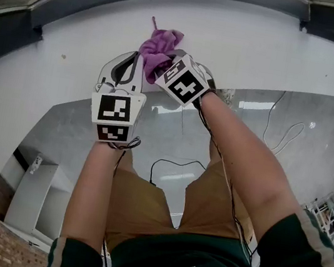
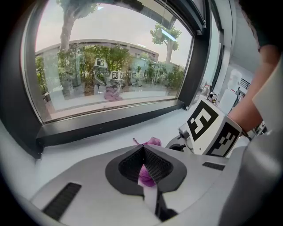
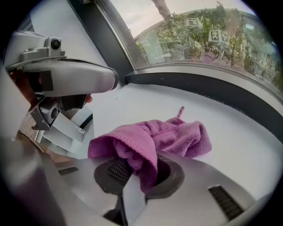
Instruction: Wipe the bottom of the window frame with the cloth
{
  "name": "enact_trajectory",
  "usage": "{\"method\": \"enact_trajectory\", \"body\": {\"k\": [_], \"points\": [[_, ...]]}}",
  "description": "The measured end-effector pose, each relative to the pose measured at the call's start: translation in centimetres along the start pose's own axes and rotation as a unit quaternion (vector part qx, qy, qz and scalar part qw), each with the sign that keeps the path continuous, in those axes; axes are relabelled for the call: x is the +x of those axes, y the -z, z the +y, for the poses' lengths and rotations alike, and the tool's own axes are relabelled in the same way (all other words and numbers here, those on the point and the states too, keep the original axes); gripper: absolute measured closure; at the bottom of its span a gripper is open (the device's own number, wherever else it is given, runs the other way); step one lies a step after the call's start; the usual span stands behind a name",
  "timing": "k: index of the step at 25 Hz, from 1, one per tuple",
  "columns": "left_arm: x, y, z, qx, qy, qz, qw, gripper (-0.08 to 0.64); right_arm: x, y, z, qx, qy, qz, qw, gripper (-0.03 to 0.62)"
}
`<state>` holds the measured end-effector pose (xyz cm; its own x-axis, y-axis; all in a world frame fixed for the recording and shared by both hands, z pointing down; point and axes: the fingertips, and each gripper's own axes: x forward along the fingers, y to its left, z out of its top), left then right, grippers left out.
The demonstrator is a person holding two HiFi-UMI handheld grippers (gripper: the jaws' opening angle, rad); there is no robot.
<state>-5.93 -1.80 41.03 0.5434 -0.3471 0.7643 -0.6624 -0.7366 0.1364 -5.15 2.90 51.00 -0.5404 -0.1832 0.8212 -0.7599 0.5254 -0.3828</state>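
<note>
Two forearms [image 1: 97, 188] reach up from the bottom of the head view to the upper middle. The left gripper [image 2: 142, 148] has its jaws drawn together, with a fold of purple cloth [image 3: 168, 137] nipped between them. Touching it on the right, the right gripper [image 3: 143, 170] is clenched on the same cloth, which bunches over its jaws and spills onto the white sill [image 1: 245, 47]. Beyond runs the dark frame [image 2: 110, 126], then the glass [image 2: 110, 57].
</note>
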Motion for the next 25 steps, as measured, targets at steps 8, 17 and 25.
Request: {"method": "enact_trajectory", "body": {"k": [8, 17, 25], "points": [[2.3, -1.5, -3.5, 0.023, 0.024, 0.004, 0.9994, 0.551, -2.2, 2.7, -2.3, 0.012, 0.011, 0.001, 1.0, 0.517], [4.4, -2.9, -7.7, 0.047, 0.046, 0.007, 0.9978, 0.551, -5.0, 5.9, -4.8, 0.029, 0.027, -0.002, 0.999, 0.517], [6.2, -3.4, -11.1, 0.062, 0.058, 0.013, 0.9963, 0.551, -7.2, 8.4, -6.6, 0.029, 0.035, -0.004, 0.999, 0.517]]}}
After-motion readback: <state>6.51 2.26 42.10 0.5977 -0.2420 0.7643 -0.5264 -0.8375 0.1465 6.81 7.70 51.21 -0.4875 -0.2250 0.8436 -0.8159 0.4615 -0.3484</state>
